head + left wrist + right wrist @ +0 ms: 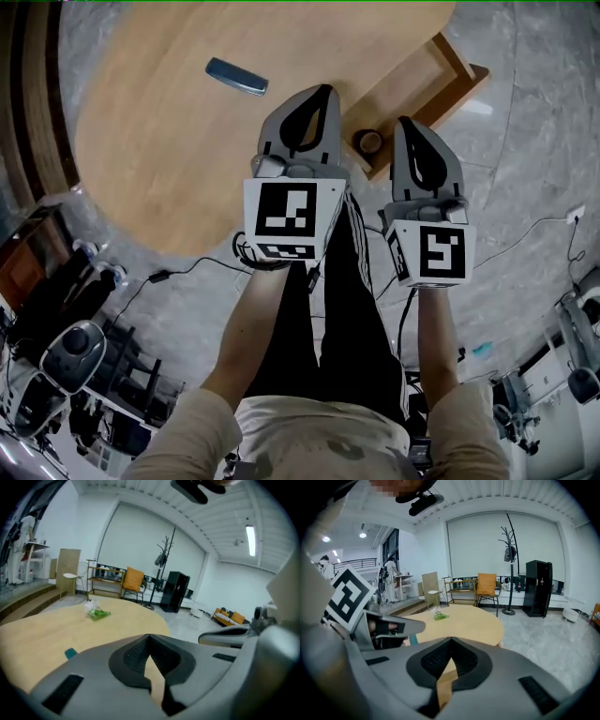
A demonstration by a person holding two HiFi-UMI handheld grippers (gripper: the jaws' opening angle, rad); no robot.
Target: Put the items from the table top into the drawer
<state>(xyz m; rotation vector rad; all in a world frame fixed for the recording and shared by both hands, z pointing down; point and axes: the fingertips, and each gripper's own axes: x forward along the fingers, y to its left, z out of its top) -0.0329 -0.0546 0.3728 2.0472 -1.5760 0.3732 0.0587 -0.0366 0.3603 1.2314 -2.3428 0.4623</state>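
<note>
Over table (pixel 159 141): left hand-held gripper (pixel 325 90) closed, empty.

flat case (pixel 236 76): slim, blue-grey, lies flat and skewed on the table (pixel 159 122). 11 o'clock in head view, well clear of the rim.
green bundle (pixel 97 614): green stuff with a white or clear top, can't tell what exactly. Lies on the tabletop's far side, 10 o'clock in left gripper view.
drawer (pixel 412 94): light wood, pulled open, sticks out from the table rim at the table's 3 o'clock side in head view.
tape roll (pixel 368 142): dark ring, flat, hole up. Sits in the drawer's near end, 1 o'clock in head view.
</note>
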